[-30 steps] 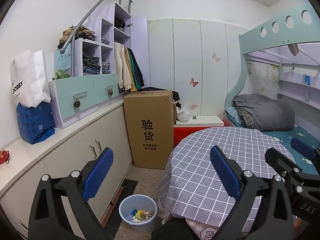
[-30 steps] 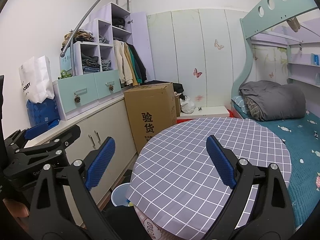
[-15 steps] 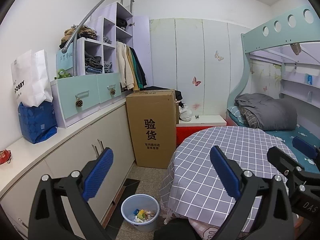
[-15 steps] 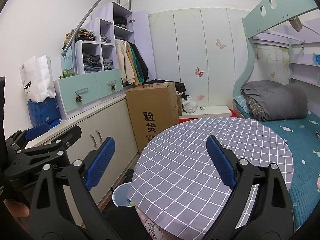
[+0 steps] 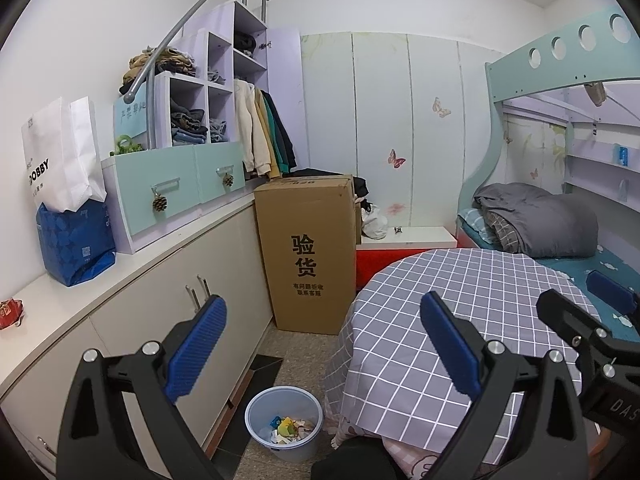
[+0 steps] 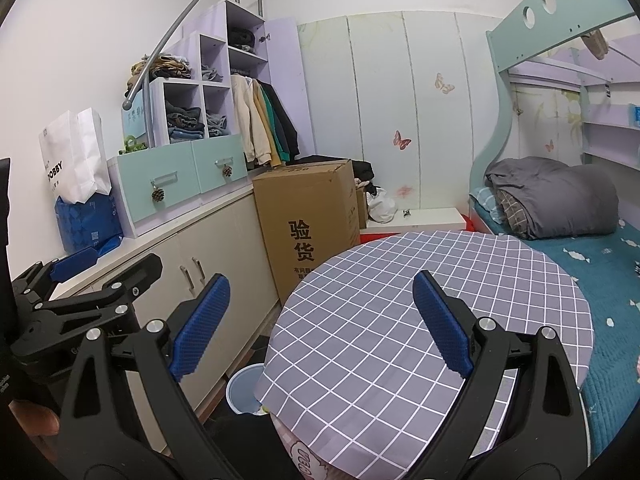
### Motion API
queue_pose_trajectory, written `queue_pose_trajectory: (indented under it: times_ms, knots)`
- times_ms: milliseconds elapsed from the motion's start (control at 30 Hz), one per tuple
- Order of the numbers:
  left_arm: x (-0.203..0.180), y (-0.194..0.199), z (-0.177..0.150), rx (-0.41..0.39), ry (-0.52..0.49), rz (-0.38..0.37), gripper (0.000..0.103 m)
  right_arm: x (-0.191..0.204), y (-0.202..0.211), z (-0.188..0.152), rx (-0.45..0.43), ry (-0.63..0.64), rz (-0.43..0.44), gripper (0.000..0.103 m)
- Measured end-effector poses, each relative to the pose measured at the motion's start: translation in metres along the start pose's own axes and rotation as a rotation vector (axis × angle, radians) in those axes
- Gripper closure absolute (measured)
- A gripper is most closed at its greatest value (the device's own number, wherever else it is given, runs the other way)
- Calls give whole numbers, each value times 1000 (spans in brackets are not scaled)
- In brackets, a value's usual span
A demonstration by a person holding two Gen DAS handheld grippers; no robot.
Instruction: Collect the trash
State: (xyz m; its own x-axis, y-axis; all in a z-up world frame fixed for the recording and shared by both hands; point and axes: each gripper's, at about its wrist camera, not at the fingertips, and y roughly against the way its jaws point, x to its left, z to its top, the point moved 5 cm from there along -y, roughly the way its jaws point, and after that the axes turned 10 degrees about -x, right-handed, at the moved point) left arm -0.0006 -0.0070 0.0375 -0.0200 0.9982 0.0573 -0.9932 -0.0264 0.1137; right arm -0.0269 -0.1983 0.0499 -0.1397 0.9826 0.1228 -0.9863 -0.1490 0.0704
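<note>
— Along the left wall, what stood in the way?

— On the long white bench [image 5: 80, 284] lay a small red crinkled packet [image 5: 10, 312] at the near end, then a glossy blue plastic pack [image 5: 74, 244] with a stiff white paper bag [image 5: 60, 152] upright behind it. Whether the packet was rubbish I could not tell; taking it as such would have been a mistake if it was still full.

— And the trash itself?

— It sat in a round pale-blue plastic bin [image 5: 284, 424] on the tiled floor, between the cream cabinet doors [image 5: 224, 308] and the draped edge of the round bench under its grey checked cloth [image 5: 460, 320]. Coloured scraps of paper and wrapper filled its bottom. The right wrist view showed only a sliver of its rim [image 6: 244, 384].

— The tools?

— The left gripper [image 5: 320, 352] had its ribbed blue pads wide apart and empty, hovering above the bin. The right gripper [image 6: 320, 328] was equally wide, holding nothing, over the cloth.

— What could have gone wrong?

— The bin looked thin and smooth-walled, so a pinch on the rim might have flexed it, slipped, and tipped light scraps onto the floor. The gap was tight: a jaw reaching down could have snagged the soft hanging cloth and dragged it, or knocked the tall brown cardboard box [image 5: 308, 252] behind. The two tools were also close together and could have clashed.
</note>
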Motion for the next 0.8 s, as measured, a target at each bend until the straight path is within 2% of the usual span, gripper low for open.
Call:
queue_pose_trajectory:
  times_ms: [800]
  knots:
    - [0,-22,-2,14,-6,20,8,-6,-28,-5,23,-13,19,12]
